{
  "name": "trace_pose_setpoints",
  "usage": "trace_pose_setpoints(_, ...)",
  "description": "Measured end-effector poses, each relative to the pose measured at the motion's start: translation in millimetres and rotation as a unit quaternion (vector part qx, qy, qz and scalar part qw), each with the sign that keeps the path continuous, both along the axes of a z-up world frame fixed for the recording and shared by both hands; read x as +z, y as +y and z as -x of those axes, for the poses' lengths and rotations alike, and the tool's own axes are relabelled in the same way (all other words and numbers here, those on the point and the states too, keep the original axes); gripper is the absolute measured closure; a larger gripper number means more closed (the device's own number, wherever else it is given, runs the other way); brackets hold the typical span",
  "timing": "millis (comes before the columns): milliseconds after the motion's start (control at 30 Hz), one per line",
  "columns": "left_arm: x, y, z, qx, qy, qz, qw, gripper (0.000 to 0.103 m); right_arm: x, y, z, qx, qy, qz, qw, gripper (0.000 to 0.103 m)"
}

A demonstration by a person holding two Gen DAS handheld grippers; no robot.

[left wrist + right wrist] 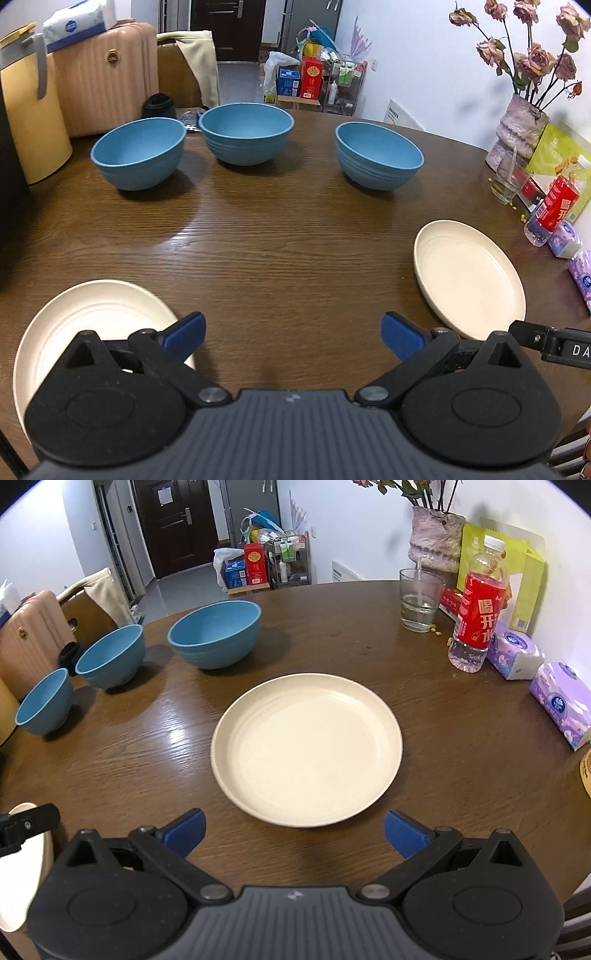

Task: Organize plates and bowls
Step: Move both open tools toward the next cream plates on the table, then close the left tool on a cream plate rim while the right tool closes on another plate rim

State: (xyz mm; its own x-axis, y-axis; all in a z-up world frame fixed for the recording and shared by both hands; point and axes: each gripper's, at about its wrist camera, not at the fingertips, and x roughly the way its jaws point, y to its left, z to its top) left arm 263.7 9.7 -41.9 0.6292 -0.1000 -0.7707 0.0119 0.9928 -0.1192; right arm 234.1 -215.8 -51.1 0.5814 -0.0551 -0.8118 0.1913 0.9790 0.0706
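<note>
Dark wood-grain round table (280,251) is seen in a cluttered room with a dark door behind. Both the left gripper (293,334) and right gripper (294,830) are spread wide, empty. Three blue ribbed bowls (246,133) stand far ahead; one cream round plate (306,749) lies just ahead of the right gripper, another cream plate (92,325) under the left one's left finger.

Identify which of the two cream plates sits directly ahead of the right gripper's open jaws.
The plate near the red-labelled bottle: this right plate lies centred before the right gripper. The left plate sits partly under the left gripper, off to its side.
</note>
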Motion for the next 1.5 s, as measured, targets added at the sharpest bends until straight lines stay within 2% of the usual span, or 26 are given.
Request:
trace_pose_setpoints(333,-6,-50,-31,-0.006,0.011,0.002,0.9999,0.000,-7,-48,-19,-0.004,0.000,-0.013,1.000,0.000)
trace_pose_setpoints(500,-12,-72,-50,-0.001,0.028,-0.004,0.9996,0.000,-14,-73,-33,0.000,0.003,-0.021,1.000,0.006)
trace_pose_setpoints(667,-18,-91,-70,0.008,0.044,-0.006,0.9990,0.000,-24,-98,-48,-0.003,0.009,-0.033,0.999,0.008)
trace_pose_setpoints(1067,-39,-136,-113,0.012,0.084,-0.016,0.9963,0.000,-47,-146,-89,-0.010,0.030,-0.053,0.998,0.019)
trace_pose_setpoints(1167,-45,-144,-119,0.006,0.095,-0.019,0.9953,0.000,-54,-153,-97,-0.010,0.034,-0.059,0.998,0.029)
trace_pose_setpoints(1267,-50,-150,-124,0.002,0.103,-0.024,0.9944,0.000,-60,-156,-102,-0.009,0.039,-0.069,0.997,0.032)
trace_pose_setpoints(1367,-55,-154,-128,0.000,0.108,-0.028,0.9937,0.002,-65,-158,-104,-0.006,0.042,-0.079,0.996,0.039)
trace_pose_setpoints(1500,-61,-158,-134,0.006,0.117,-0.038,0.9924,0.020,-70,-160,-105,-0.006,0.045,-0.089,0.995,0.046)
